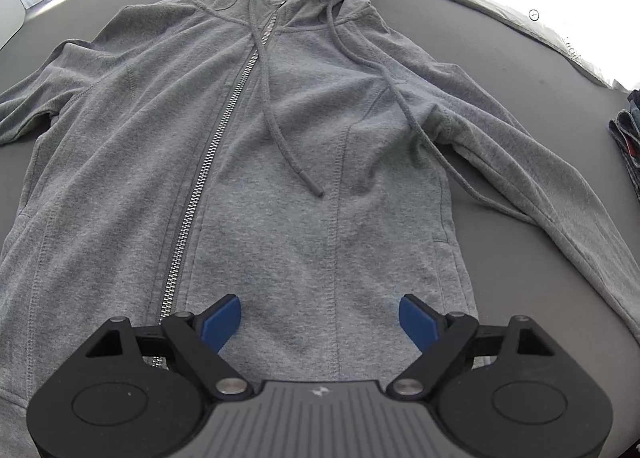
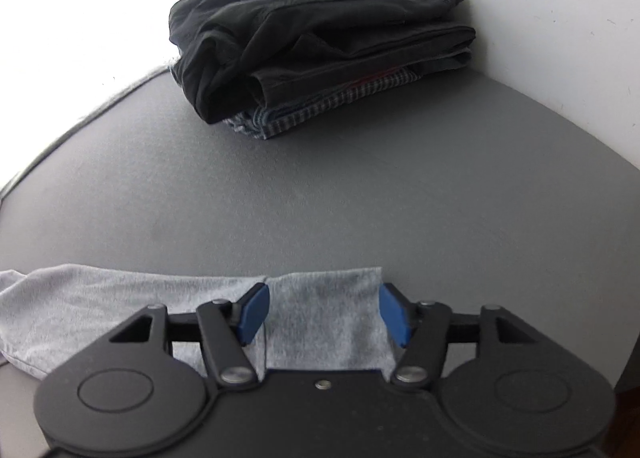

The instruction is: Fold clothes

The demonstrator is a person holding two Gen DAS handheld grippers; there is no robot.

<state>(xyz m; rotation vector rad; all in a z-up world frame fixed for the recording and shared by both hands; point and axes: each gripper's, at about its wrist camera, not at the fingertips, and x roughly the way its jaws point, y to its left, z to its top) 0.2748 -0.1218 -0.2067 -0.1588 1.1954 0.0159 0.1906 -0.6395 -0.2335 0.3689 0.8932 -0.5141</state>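
A grey zip hoodie (image 1: 280, 145) lies flat, front up, on a dark grey surface (image 1: 520, 258). Its hood points to the far edge and both sleeves are spread out sideways. Two drawstrings trail over its chest. My left gripper (image 1: 320, 314) hovers over the lower front near the hem, just right of the zipper (image 1: 208, 161), jaws wide open with nothing gripped. In the right wrist view the hoodie's sleeve cuff (image 2: 324, 318) lies flat between the blue pads (image 2: 254, 312) of my right gripper (image 2: 324, 310). Its jaws stand apart and do not pinch the cloth.
A stack of folded clothes (image 2: 320, 45), black on top and plaid beneath, sits at the far corner against a white wall (image 2: 560, 17). The same stack shows at the right edge (image 1: 628, 137) of the left wrist view. Bare grey surface (image 2: 320, 197) lies between cuff and stack.
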